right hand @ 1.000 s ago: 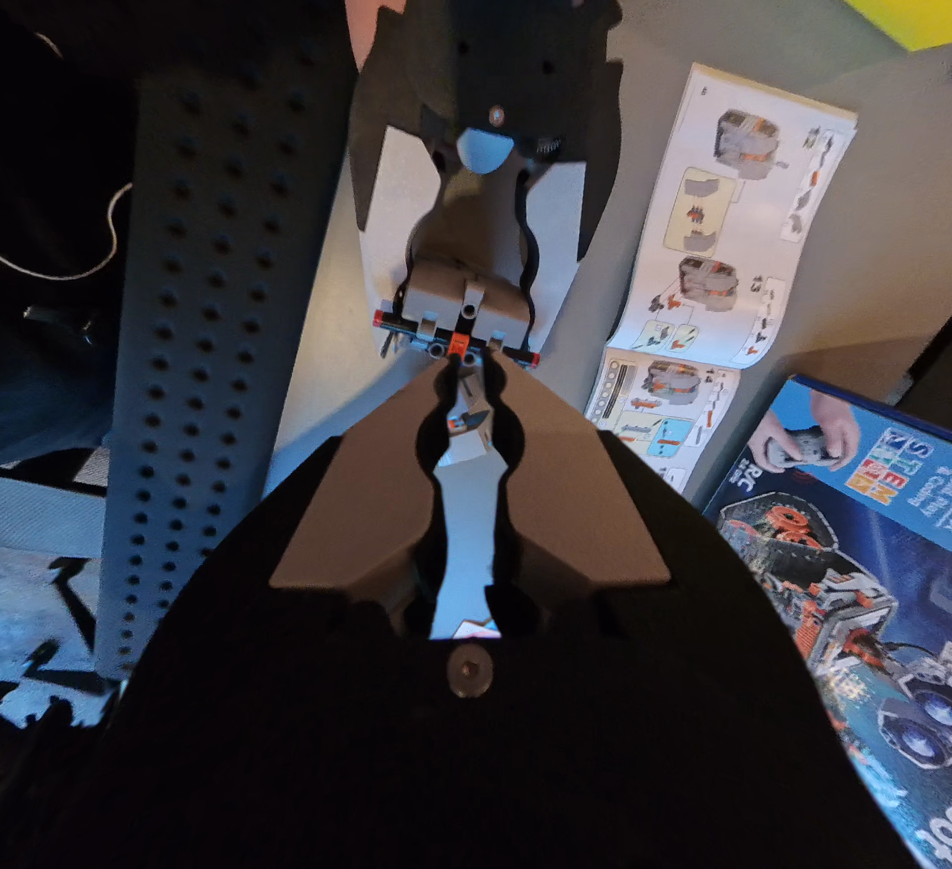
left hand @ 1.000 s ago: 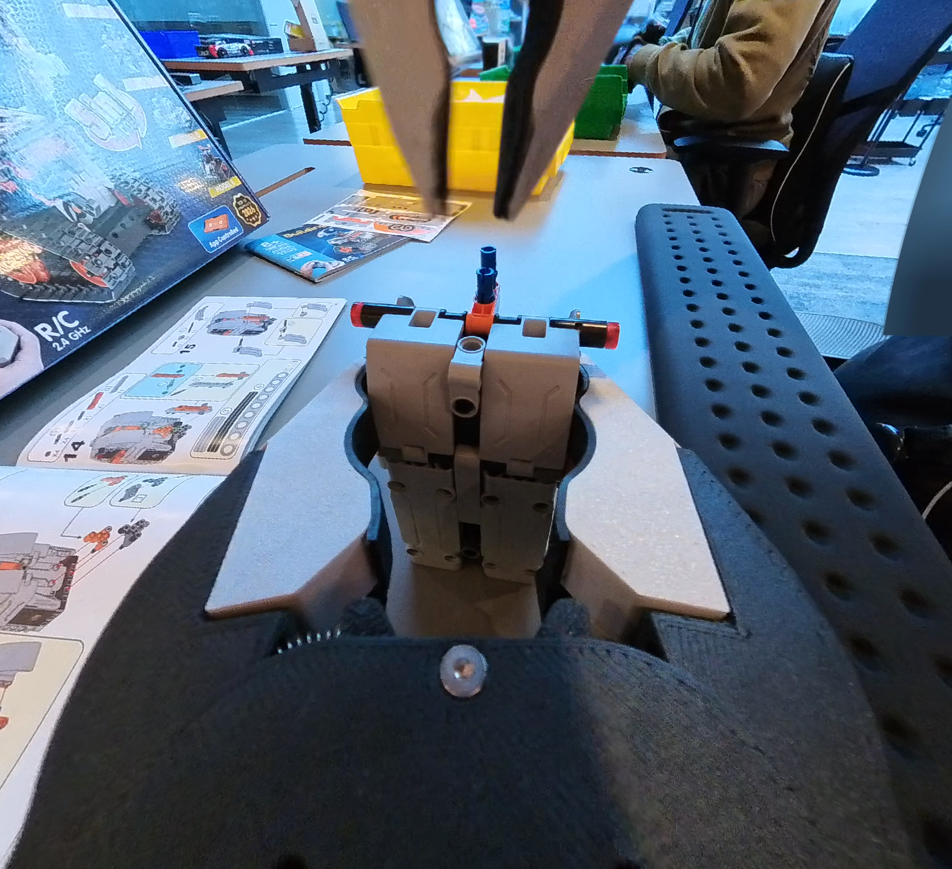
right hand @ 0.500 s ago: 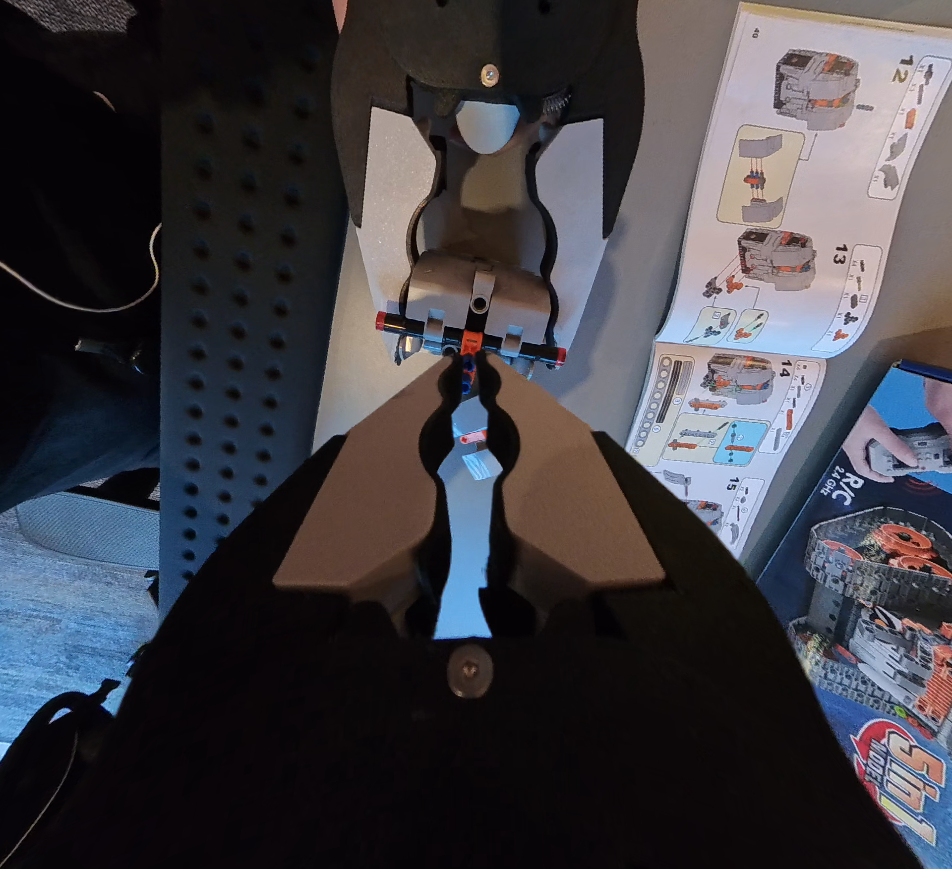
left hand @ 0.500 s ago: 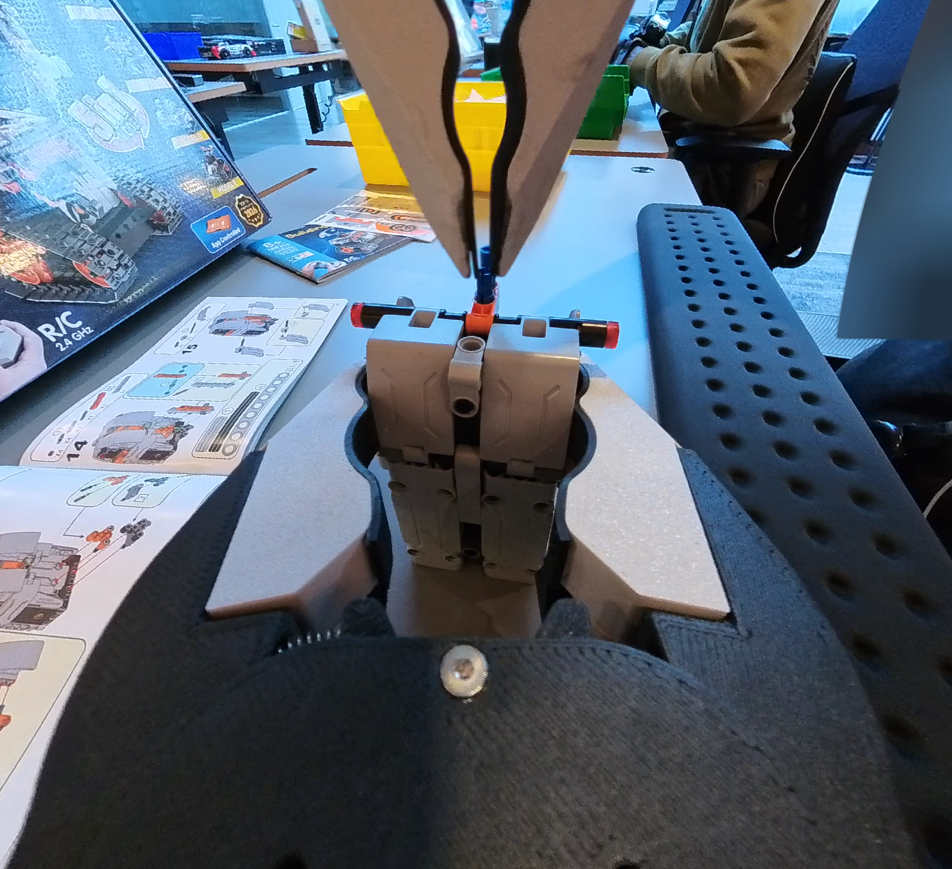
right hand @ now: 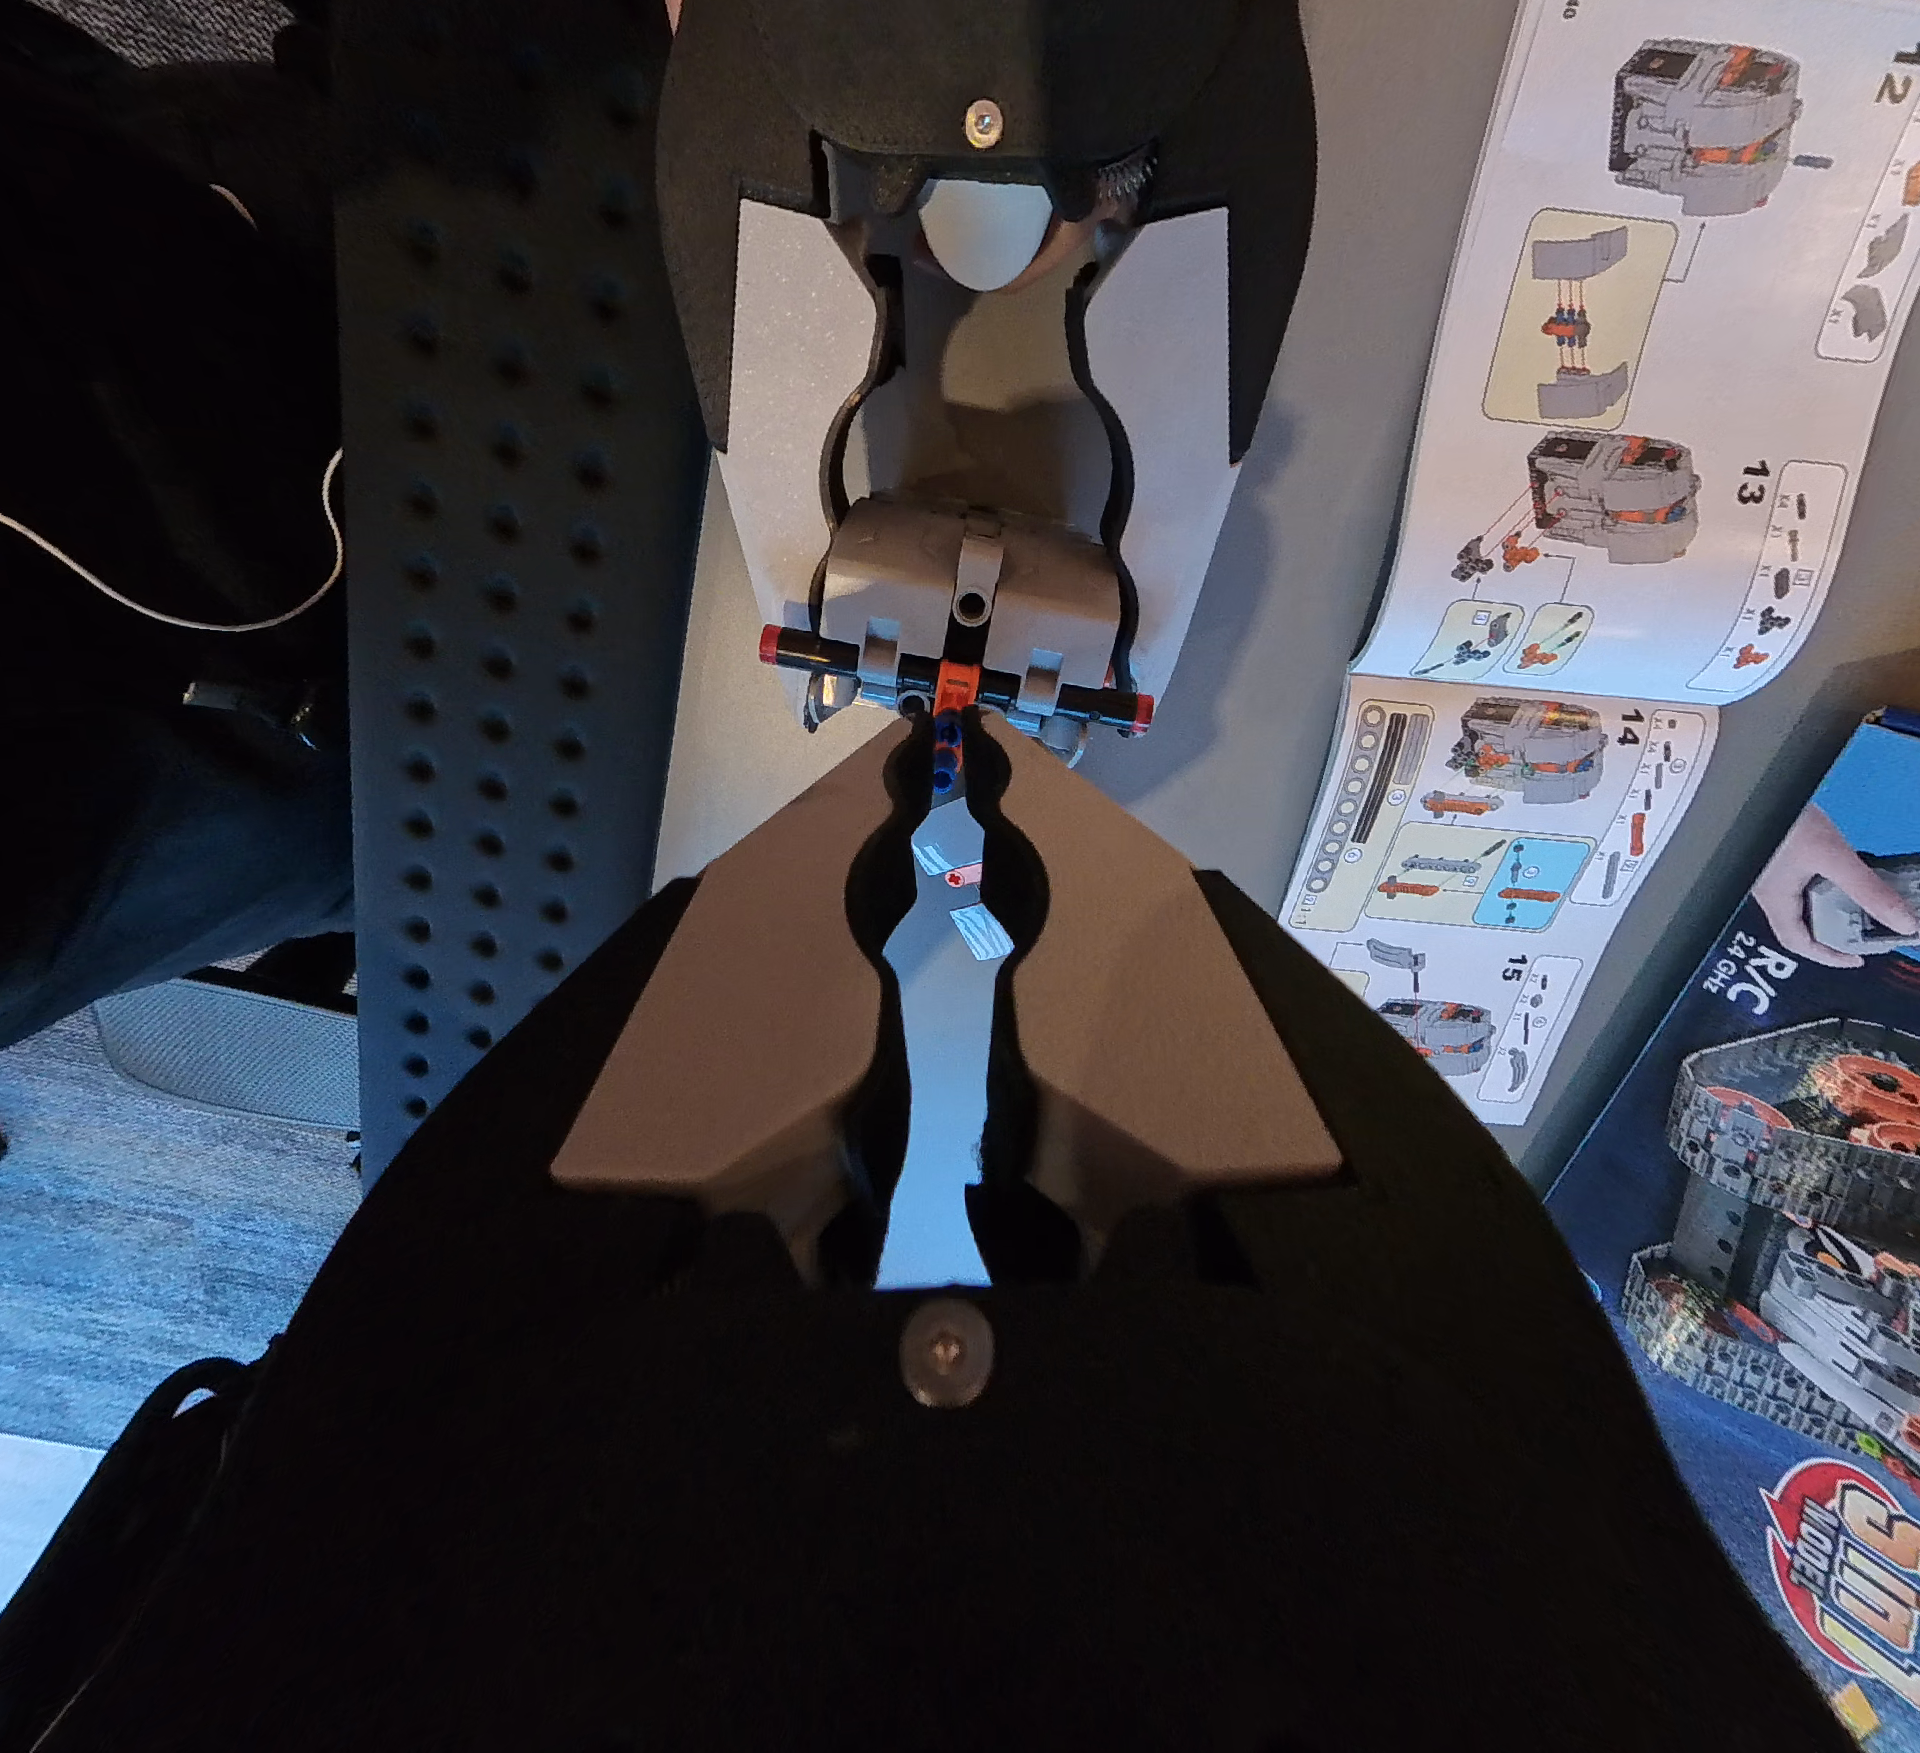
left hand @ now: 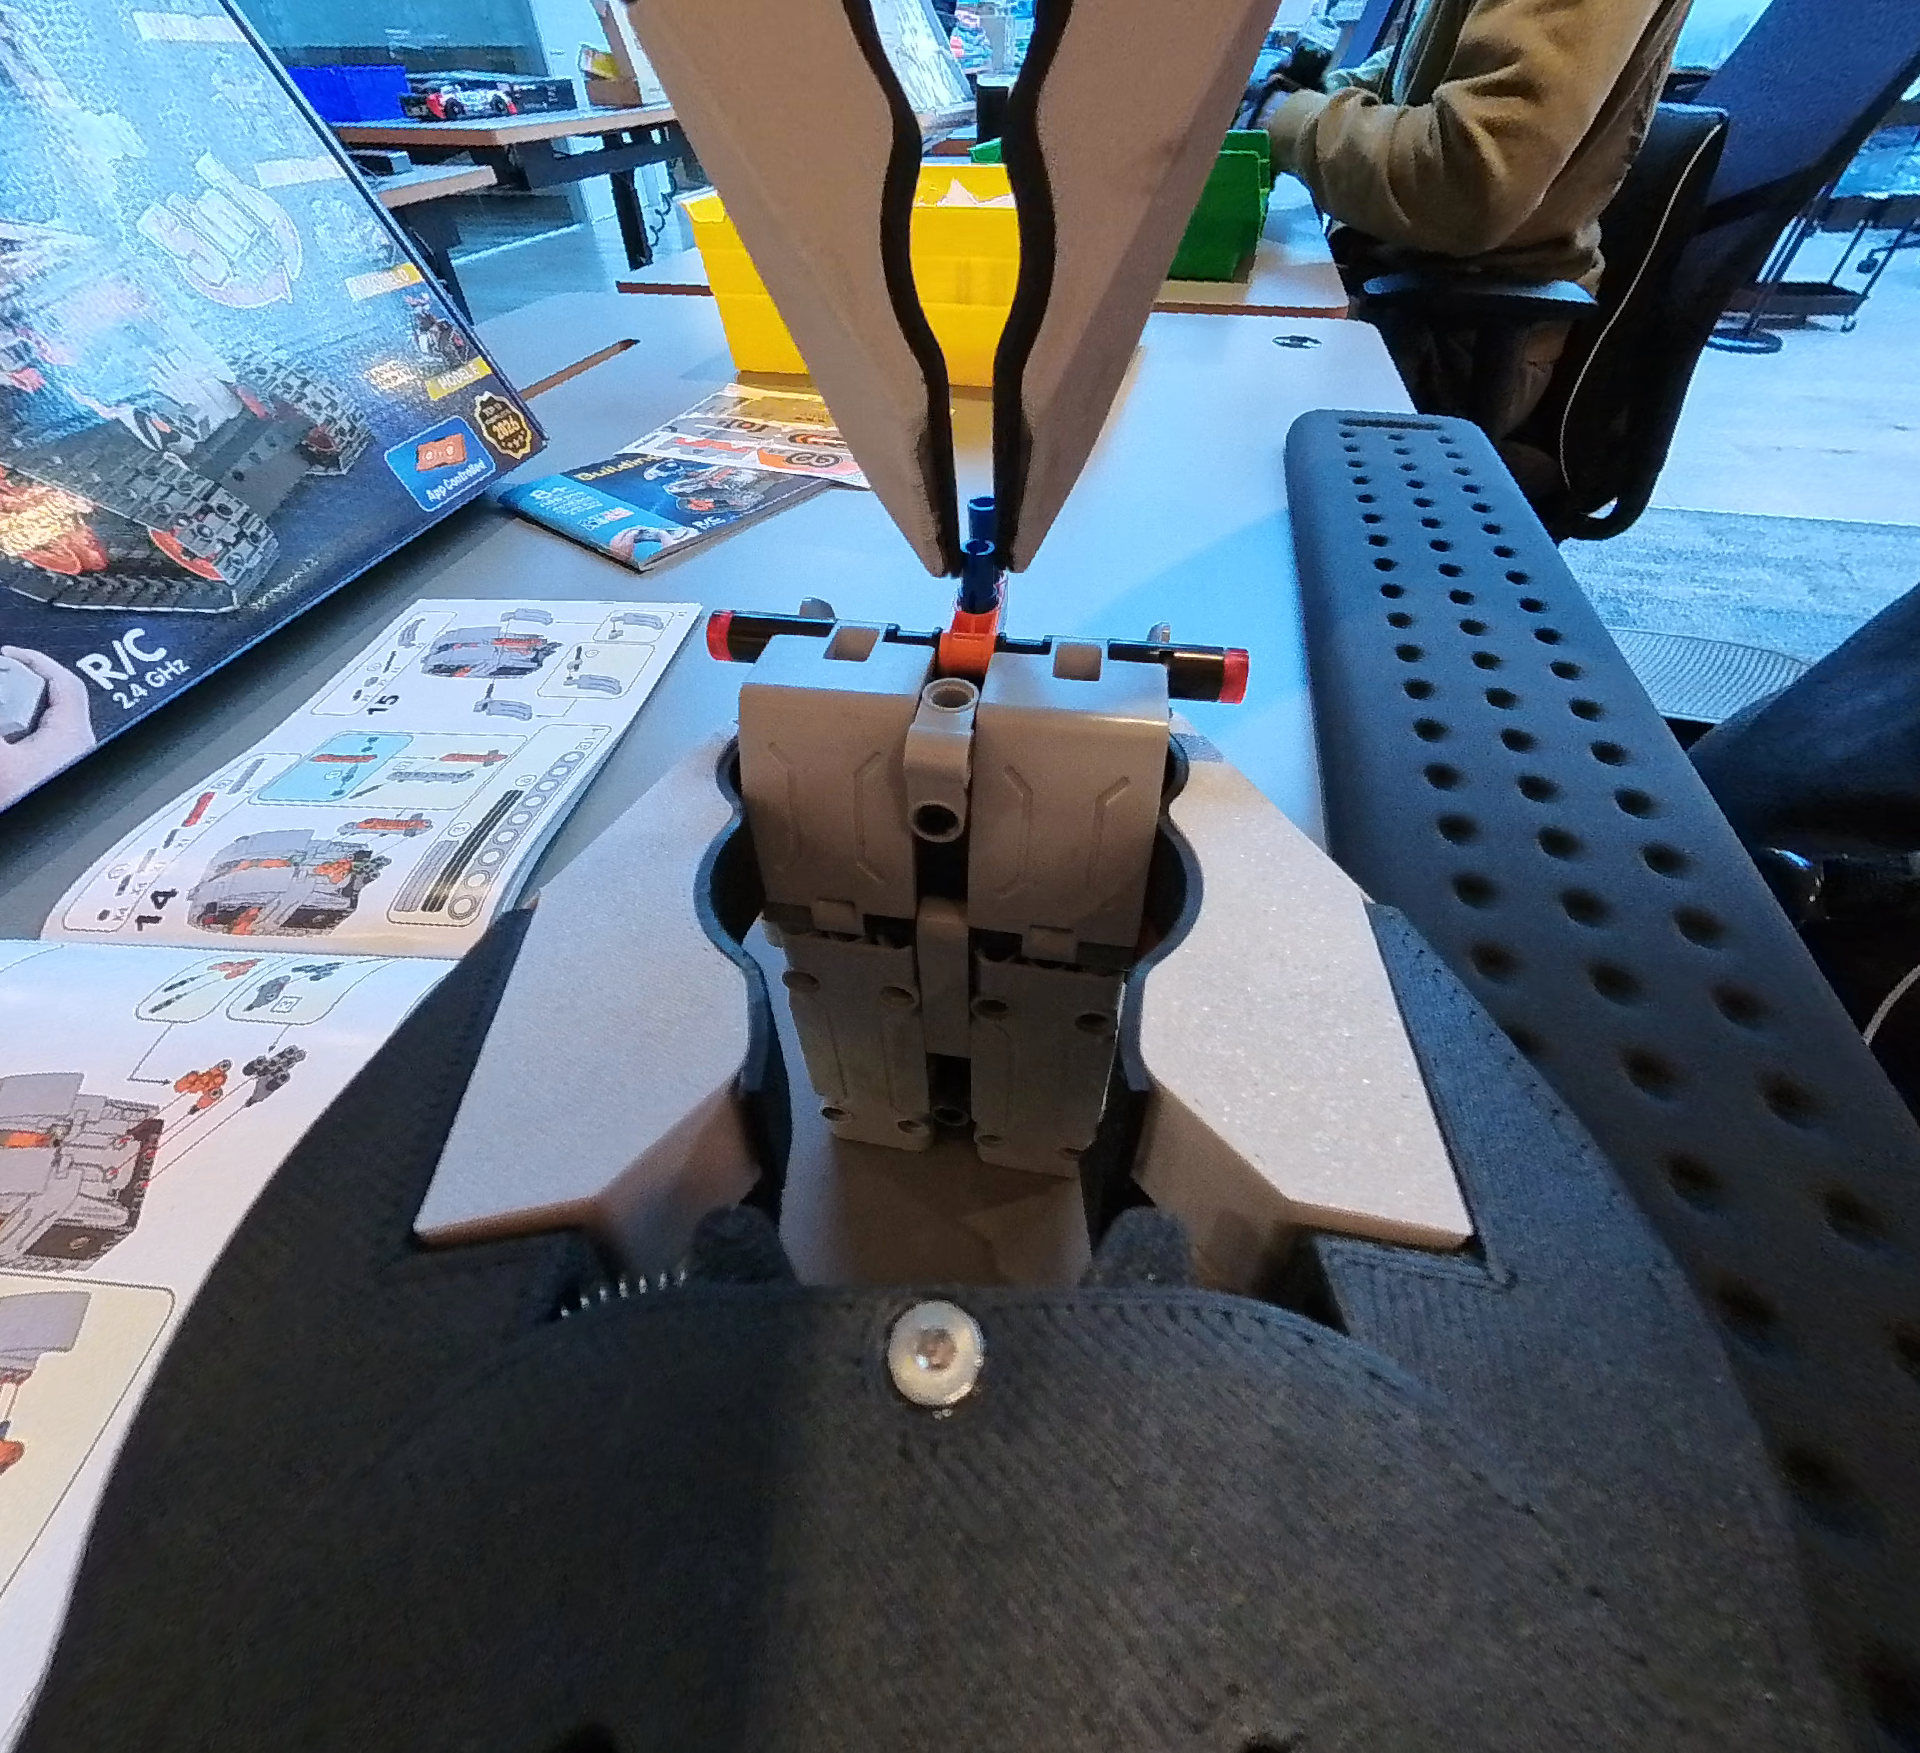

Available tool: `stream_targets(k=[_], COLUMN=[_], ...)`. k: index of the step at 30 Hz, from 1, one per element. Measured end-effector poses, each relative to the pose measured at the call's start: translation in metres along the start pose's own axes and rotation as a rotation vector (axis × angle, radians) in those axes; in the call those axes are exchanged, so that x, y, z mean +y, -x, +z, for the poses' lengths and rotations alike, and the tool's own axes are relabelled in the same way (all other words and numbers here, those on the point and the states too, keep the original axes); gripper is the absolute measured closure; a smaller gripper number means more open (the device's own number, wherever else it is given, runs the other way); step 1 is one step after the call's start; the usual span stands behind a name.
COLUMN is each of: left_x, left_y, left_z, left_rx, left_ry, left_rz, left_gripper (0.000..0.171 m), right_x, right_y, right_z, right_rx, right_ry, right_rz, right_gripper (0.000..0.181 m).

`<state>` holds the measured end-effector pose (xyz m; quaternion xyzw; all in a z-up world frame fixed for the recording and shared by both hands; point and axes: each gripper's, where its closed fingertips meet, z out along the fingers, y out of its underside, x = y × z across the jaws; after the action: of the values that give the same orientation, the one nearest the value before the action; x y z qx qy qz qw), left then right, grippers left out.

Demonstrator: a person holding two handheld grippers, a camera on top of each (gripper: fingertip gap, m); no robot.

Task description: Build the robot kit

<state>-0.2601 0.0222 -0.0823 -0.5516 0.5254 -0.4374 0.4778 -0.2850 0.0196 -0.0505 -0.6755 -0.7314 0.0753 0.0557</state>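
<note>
My left gripper (left hand: 956, 768) is shut on a grey brick assembly (left hand: 951, 882) and holds it just above the grey table (left hand: 1174, 477). A black axle with red ends (left hand: 1195, 669) crosses the assembly's front. An orange connector (left hand: 971, 649) sits at the middle of the axle, with a blue pin (left hand: 980, 540) sticking out of it. My right gripper (left hand: 971, 560) comes in from above, and its tips are closed on the blue pin. In the right wrist view, my right gripper (right hand: 940, 727) pinches the blue pin (right hand: 943, 758) against the assembly (right hand: 966, 576), which the left gripper (right hand: 966, 664) holds.
An open instruction booklet (left hand: 343, 799) lies to the left and shows in the right wrist view (right hand: 1558, 560). A kit box (left hand: 187, 353) leans behind it. A small booklet (left hand: 665, 498), a yellow bin (left hand: 956, 280) and a green bin (left hand: 1216, 217) stand farther back. A perforated dark chair part (left hand: 1558, 768) lies on the right, with a seated person (left hand: 1455, 124) behind. My right fingertips sit around 4 centimeters from my left ones.
My right gripper came down from above onto the blue pin and its jaws narrowed around it. My left gripper and the grey assembly stayed still.
</note>
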Motion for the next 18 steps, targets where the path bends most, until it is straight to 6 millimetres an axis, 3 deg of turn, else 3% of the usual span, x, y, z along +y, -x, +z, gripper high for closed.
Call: stream_targets(k=[18], left_x=[0.0007], left_y=[-0.0004], left_z=[-0.0002], left_rx=[0.003], left_ry=[0.002], left_rz=[-0.007], left_gripper=[0.101], right_x=[0.0021], right_y=[-0.0003], right_z=[0.0026], right_rx=[0.066], right_ry=[0.039], right_rz=[-0.031], right_gripper=[0.179])
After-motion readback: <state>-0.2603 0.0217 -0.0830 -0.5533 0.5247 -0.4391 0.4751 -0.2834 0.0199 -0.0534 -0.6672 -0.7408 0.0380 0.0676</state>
